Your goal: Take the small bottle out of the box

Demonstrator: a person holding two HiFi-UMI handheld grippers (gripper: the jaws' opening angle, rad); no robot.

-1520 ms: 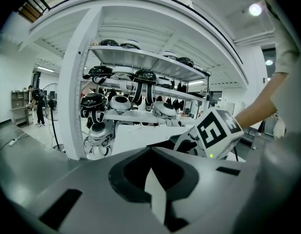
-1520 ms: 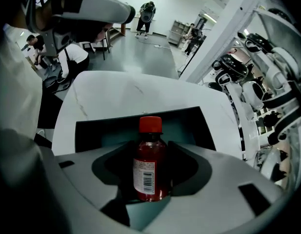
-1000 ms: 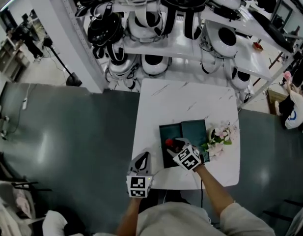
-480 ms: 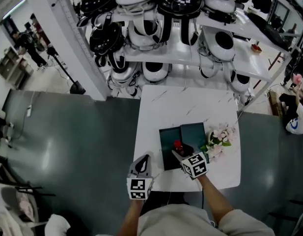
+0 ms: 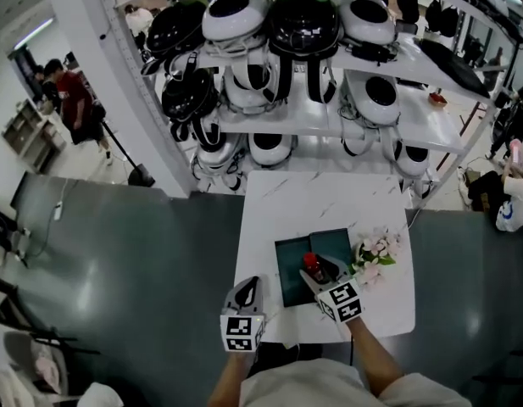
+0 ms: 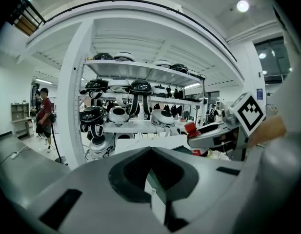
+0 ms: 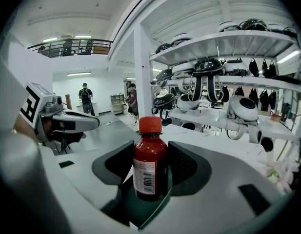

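Observation:
A small red bottle [image 7: 150,164] with a red cap and a barcode label stands upright between my right gripper's [image 7: 151,174] jaws, which are shut on its body. In the head view the bottle [image 5: 311,261] and right gripper [image 5: 315,269] hang over the open dark green box [image 5: 291,270] on the white table [image 5: 320,195]. My left gripper [image 5: 249,285] sits at the table's front left edge, apart from the box, jaws together and empty. The left gripper view shows its closed jaws [image 6: 152,172] and the red-capped bottle [image 6: 191,129] off to the right.
Pale pink flowers [image 5: 373,251] lie just right of the box. White shelves [image 5: 278,108] with several black and white helmets stand behind the table. Grey floor surrounds the table. A person [image 5: 73,100] stands at the far left.
My right gripper has carried the bottle a little to the right, from the box's left part to over its middle. The left gripper has stayed at the table's front edge.

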